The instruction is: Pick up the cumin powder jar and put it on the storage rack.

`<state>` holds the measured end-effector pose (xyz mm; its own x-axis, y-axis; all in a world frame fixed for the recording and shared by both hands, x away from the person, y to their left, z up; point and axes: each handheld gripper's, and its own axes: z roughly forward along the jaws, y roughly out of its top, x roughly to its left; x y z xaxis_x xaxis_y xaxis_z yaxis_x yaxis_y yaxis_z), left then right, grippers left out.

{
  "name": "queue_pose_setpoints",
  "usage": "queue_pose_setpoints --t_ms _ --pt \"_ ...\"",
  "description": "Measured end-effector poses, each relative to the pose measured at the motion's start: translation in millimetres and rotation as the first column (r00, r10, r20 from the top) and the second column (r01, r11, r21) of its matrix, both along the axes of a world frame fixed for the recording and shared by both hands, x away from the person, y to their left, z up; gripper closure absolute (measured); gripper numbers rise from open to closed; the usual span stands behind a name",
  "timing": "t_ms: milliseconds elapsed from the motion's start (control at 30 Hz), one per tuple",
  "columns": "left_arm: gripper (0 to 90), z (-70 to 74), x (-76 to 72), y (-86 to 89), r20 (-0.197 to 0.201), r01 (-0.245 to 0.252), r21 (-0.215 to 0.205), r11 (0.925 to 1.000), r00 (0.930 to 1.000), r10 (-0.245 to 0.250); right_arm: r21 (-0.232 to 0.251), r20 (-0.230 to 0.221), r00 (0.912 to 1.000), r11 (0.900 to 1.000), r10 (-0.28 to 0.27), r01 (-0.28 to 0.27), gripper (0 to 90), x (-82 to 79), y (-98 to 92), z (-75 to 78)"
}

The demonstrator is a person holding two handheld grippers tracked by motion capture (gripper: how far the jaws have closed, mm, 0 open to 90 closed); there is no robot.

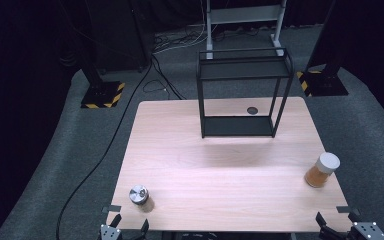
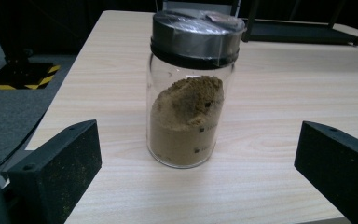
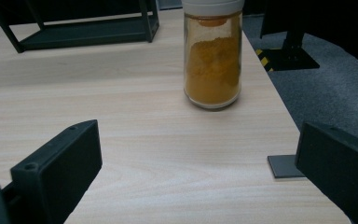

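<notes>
High view: wooden table (image 1: 220, 175) lying lengthwise ahead, black two-tier wire rack (image 1: 242, 92) standing at its 12 o'clock edge. Silver-lidded jar (image 1: 140, 198) sitting at the table's 7 o'clock, near the front edge; white-lidded jar (image 1: 322, 170) sitting at 4 o'clock, close to the side edge. Left gripper (image 1: 124, 227) hanging at the front edge just at 6 o'clock from the silver-lidded jar, jaws spread. Right gripper (image 1: 342, 227) waiting at the table's front corner, at 5 o'clock from the white-lidded jar, jaws spread too.

Left gripper view: left gripper (image 2: 198, 172) standing wide apart, nothing between the jaws; silver-lidded jar (image 2: 191, 93) standing upright at 12 o'clock, near but untouched, brown powder filling roughly its lower half.

Right gripper view: right gripper (image 3: 198, 172) gaping, gripping nothing; white-lidded jar (image 3: 213, 56) standing upright at 12 o'clock, apart from the jaws, orange powder inside, rack (image 3: 84, 28) sitting at 11 o'clock
</notes>
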<state>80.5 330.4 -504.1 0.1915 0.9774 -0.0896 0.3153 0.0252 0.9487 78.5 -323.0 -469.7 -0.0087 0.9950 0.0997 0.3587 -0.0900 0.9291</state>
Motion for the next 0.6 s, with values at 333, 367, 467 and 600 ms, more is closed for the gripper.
queue_pose_setpoints --t_ms 333,367,467,600 --pt "0.0 -10.9 7.7 -6.1 -0.025 -0.043 -0.009 0.9990 0.9988 0.043 0.022 0.020 0.9991 0.999 0.036 -0.036 0.0 0.4 -0.7 -4.5" --pt "0.0 -10.9 7.7 -6.1 -0.025 -0.043 -0.009 0.9990 0.9988 0.043 0.022 0.020 0.9991 0.999 0.036 -0.036 0.0 0.4 -0.7 -4.5" --pt "0.0 -17.1 11.3 -8.8 -0.014 -0.068 -0.031 0.9972 0.9976 0.067 0.019 0.009 0.9987 0.999 0.051 -0.051 0.0 2.9 -0.2 -6.2" --pt "0.0 -22.2 13.1 -15.6 0.003 -0.086 -0.025 0.9960 0.9963 0.086 0.029 0.019 0.9979 0.998 0.063 -0.063 0.0 1.9 -1.7 -8.8"
